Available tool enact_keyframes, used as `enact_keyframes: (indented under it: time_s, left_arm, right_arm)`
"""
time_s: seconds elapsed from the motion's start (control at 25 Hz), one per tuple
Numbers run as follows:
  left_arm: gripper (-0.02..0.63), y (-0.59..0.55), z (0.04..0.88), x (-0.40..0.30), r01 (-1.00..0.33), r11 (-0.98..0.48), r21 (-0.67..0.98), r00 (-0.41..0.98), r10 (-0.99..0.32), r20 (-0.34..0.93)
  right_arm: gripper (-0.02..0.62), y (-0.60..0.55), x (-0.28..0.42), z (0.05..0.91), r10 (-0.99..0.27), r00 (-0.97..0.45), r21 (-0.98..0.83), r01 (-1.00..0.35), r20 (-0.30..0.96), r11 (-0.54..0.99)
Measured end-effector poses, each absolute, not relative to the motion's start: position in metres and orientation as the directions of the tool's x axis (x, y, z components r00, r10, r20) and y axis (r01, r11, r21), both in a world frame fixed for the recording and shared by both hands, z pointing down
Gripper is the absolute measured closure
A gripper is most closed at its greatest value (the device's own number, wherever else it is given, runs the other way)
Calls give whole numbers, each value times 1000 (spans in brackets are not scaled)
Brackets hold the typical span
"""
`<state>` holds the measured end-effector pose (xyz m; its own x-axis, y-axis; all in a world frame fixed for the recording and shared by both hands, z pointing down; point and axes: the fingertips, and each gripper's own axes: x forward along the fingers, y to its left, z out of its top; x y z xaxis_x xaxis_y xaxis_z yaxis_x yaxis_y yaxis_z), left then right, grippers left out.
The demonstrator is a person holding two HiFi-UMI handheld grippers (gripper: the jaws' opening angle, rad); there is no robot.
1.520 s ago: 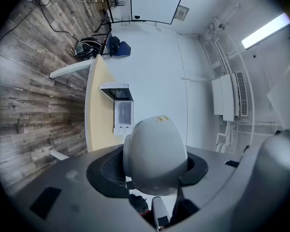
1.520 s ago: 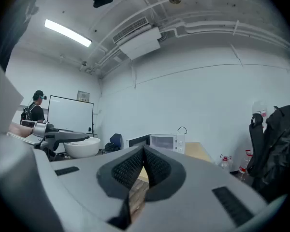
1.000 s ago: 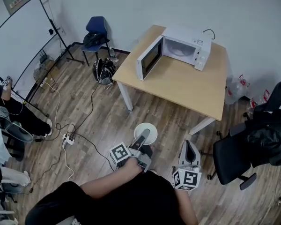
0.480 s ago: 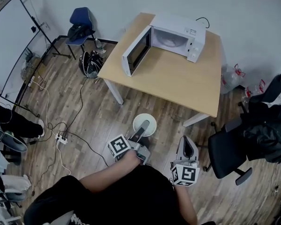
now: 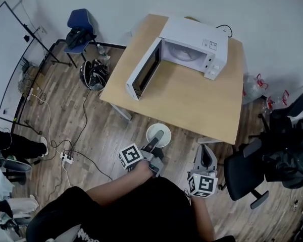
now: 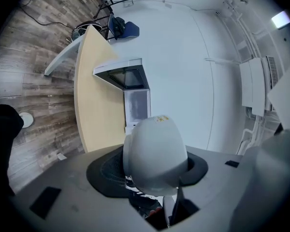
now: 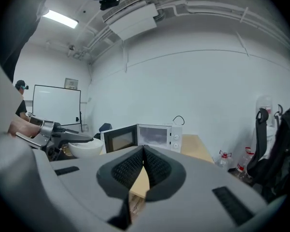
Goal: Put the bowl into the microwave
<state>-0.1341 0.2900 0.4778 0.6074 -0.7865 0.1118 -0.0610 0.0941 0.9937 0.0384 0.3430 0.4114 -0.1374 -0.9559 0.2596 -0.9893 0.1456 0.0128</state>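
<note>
Just short of the table's (image 5: 202, 102) near edge, the white bowl (image 5: 152, 131) hangs over the wood floor, pinched by its rim in the left gripper (image 5: 158, 136). In the left gripper view the bowl (image 6: 154, 158) fills the space between the jaws, its rounded outside turned to the camera. The left forearm reaches forward from the lower left, and the gripper's marker cube (image 5: 131, 157) sits just behind the hand. Off to the right, the right gripper (image 5: 207, 158) is held nearly level at about the same reach, its jaws pressed together on nothing. Ahead on the table stands the white microwave (image 5: 194, 37), well apart from the bowl, with its door (image 5: 141, 74) swung out to the left and the cavity facing the near edge. A black office chair (image 5: 242, 170) stands beside the table's right corner, close to the right gripper. Farther left are a dark backpack (image 5: 92, 74), a blue chair (image 5: 78, 24), a whiteboard (image 5: 5, 59) and a power strip (image 5: 66, 158) with trailing cables.
</note>
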Motion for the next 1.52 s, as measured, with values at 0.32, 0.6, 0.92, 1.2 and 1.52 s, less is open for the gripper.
enact_keyframes:
  time_s: [0.32,0.6,0.92,1.2,1.52]
  left_arm:
    - [377,202,478,-134,-63,78,995,659,-745,100]
    - [377,150,487,-140,-67,81,994,690,-716,105]
    - [377,130,493,-133,-24,104,994,697,-712,92]
    - [377,104,498,-127,-46,113,992,678,-726,115]
    - [377,37,500,-100,-53,98,994,665,-739,109]
  right_arm:
    - [535,259,34,410,-956,-88,34,-994,279,101]
    - [535,229,27,419,-950,-48,49,-997,309,67]
    - [535,203,34,415,-954,-29,60,-997,298,49]
    - [535,167,38,420,-956,-65,38,-996,287,79]
    - [535,94,60,430,-949,-122,-10,-992,290,124]
